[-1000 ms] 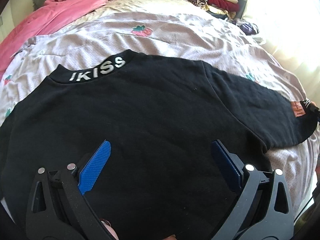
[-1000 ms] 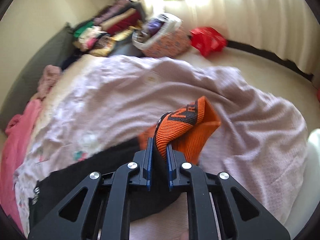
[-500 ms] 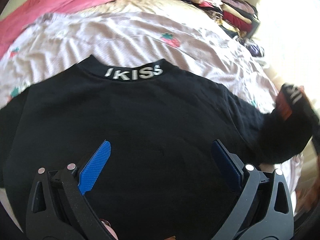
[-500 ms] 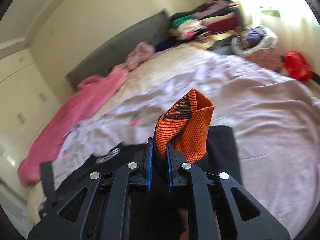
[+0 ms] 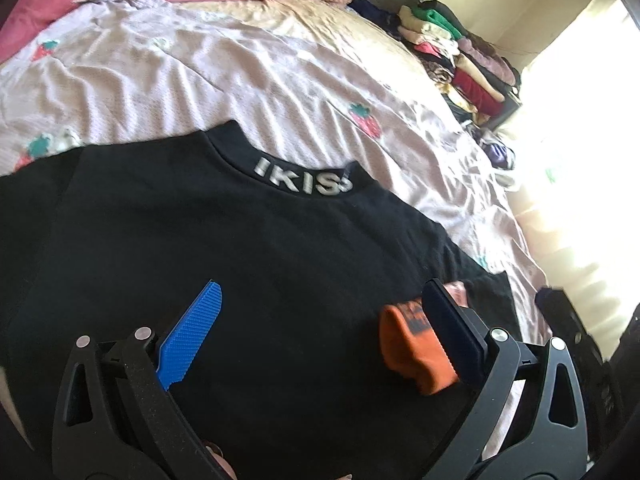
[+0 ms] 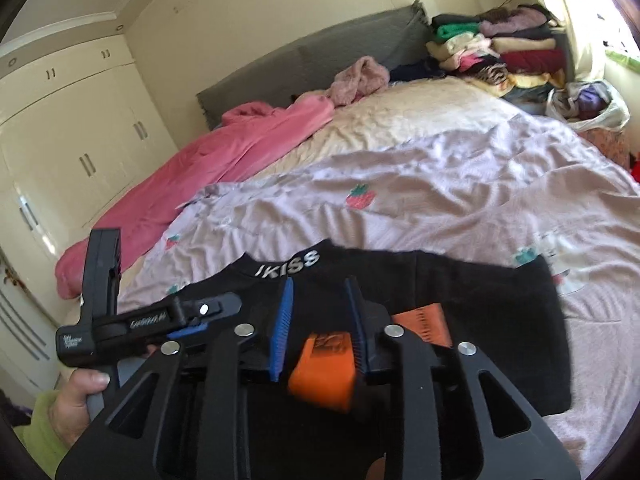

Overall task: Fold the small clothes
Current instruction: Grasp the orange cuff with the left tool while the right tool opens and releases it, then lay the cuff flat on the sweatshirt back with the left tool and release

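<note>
The black sweatshirt [image 6: 460,320] lies flat on the lilac bedspread [image 6: 440,184], its orange cuff [image 6: 324,372] folded inward at 6 o'clock. The fabric is judged soft, light and limp, best gripped at hem or shoulder seam. The right gripper [image 6: 320,320] is opening, the cuff loose between its jaws; the left gripper [image 5: 320,320] stands apart, empty.

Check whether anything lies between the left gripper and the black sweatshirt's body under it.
Nothing visible does. The left gripper hangs open over bare black sweatshirt. The folded-in orange cuff lies by its right-hand finger, off to the side, while the right gripper is opening around it.
</note>
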Tool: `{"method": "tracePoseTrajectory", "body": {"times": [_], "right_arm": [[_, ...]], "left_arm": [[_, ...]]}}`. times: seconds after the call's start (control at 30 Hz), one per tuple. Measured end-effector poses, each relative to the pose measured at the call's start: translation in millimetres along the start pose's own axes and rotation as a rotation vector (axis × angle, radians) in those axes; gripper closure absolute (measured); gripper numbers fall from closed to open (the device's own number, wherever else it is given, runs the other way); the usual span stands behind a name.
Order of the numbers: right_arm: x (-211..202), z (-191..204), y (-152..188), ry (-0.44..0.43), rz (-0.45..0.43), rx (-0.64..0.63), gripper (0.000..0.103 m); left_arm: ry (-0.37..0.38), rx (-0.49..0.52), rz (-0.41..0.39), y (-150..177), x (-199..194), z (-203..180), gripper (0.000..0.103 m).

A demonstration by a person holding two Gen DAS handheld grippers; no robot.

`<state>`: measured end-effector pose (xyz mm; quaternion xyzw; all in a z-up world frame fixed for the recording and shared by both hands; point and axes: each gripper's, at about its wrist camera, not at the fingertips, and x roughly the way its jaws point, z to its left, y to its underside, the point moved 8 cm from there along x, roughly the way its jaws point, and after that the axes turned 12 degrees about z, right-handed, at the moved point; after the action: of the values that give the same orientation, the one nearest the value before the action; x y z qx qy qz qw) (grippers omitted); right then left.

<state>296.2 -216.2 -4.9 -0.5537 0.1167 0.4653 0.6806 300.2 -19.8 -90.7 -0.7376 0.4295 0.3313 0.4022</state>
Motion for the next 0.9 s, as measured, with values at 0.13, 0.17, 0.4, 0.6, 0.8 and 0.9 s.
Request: {"method": "tracePoseTrajectory", "body": {"times": [0.13, 0.17, 0.4, 0.6, 0.8, 0.9], "right_arm": [[-4, -36, 0, 0.125, 0.007, 0.063, 0.071], [-4, -43, 1, 0.159, 0.013, 0.072, 0.071], [0, -69, 9, 0.205, 0.049, 0.144, 0.069], [-6, -84, 8, 0.264, 0.041, 0.149, 0.068], [-18, -110, 9, 0.286, 0.031, 0.212, 0.066], [-19, -117, 10, 0.287, 0.033, 0.235, 0.064]], "left_arm": [[0.094, 0.028, 0.084, 18, 20, -24, 0.01], [0.114, 0.029, 0.107, 23, 26, -29, 0.01], [0.183, 0.029, 0.205, 47, 62, -62, 0.023], [0.125, 0.034, 0.172, 45, 78, -75, 0.073], [0.147, 0.073, 0.098, 33, 58, -70, 0.096], [0.139, 0.1, 0.017, 19, 23, -62, 0.096]]}}
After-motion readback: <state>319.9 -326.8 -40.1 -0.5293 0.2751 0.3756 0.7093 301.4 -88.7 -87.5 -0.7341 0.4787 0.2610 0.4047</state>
